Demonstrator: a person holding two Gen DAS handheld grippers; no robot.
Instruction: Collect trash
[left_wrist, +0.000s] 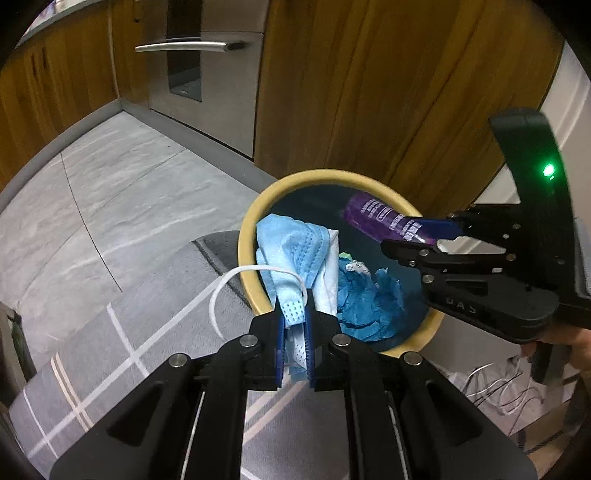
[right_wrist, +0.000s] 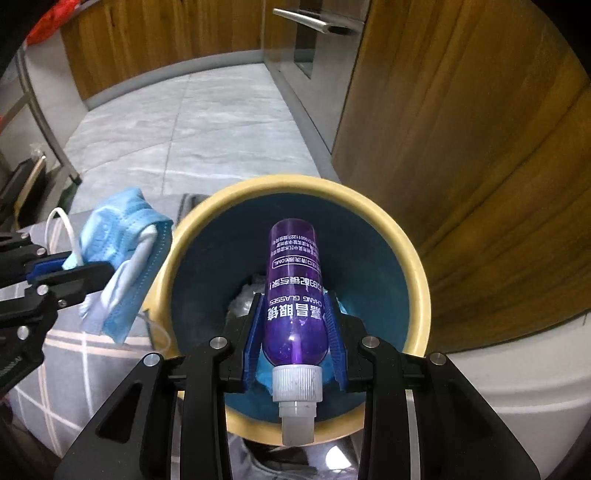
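A round bin (left_wrist: 248, 236) (right_wrist: 417, 258) with a yellow rim and a blue inside stands on the floor. My left gripper (left_wrist: 295, 306) (right_wrist: 79, 267) is shut on a light blue face mask (left_wrist: 295, 247) (right_wrist: 125, 236), which hangs over the bin's left rim with its white ear loop (left_wrist: 218, 295) dangling outside. My right gripper (right_wrist: 293, 306) (left_wrist: 448, 230) is shut on a purple bottle (right_wrist: 293, 280) (left_wrist: 384, 218) with a white cap, held above the bin's opening, cap toward the camera. Crumpled blue paper (left_wrist: 369, 302) lies at the bottom of the bin.
A grey rug with white stripes (left_wrist: 122, 332) lies left of the bin on a grey tiled floor (left_wrist: 110, 192). Wooden cabinet panels (left_wrist: 369, 92) and a steel appliance with a bar handle (left_wrist: 181, 46) stand behind. A white rounded object (right_wrist: 517, 369) sits right of the bin, with loose wires (left_wrist: 498, 387) nearby.
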